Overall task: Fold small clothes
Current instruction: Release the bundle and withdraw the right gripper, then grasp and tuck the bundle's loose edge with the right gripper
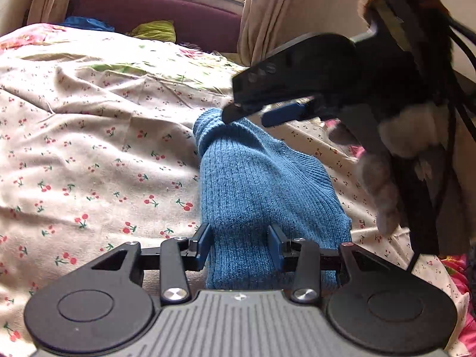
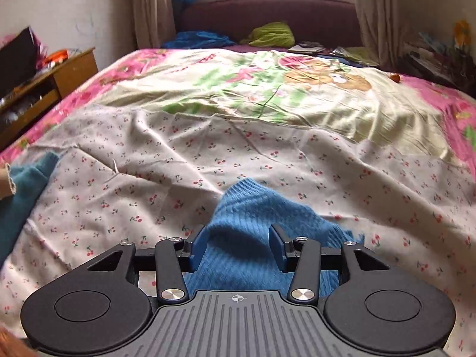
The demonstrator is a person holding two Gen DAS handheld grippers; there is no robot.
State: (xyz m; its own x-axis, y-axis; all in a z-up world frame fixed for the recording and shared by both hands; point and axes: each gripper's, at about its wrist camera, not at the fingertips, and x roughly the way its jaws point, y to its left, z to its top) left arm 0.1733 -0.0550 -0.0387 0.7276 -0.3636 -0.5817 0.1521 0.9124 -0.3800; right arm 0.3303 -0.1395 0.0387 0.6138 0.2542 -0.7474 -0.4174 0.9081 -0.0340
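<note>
A small blue knitted garment [image 1: 255,184] lies bunched on the cherry-print bed sheet [image 1: 89,154]. My left gripper [image 1: 241,247] has its jaws apart with the near end of the knit between them. My right gripper [image 1: 253,116] shows in the left wrist view at the garment's far end, its fingers close together at the raised knit tip. In the right wrist view the right gripper [image 2: 238,247] has its blue pads either side of a fold of the blue knit [image 2: 253,208], with a visible gap.
A teal cloth [image 2: 20,196] lies at the left edge of the bed. A wooden bedside cabinet [image 2: 53,80] stands at the left. A maroon headboard [image 2: 267,15], green pillow [image 2: 270,34] and curtains are at the far end. A floral quilt [image 2: 267,89] covers the far bed.
</note>
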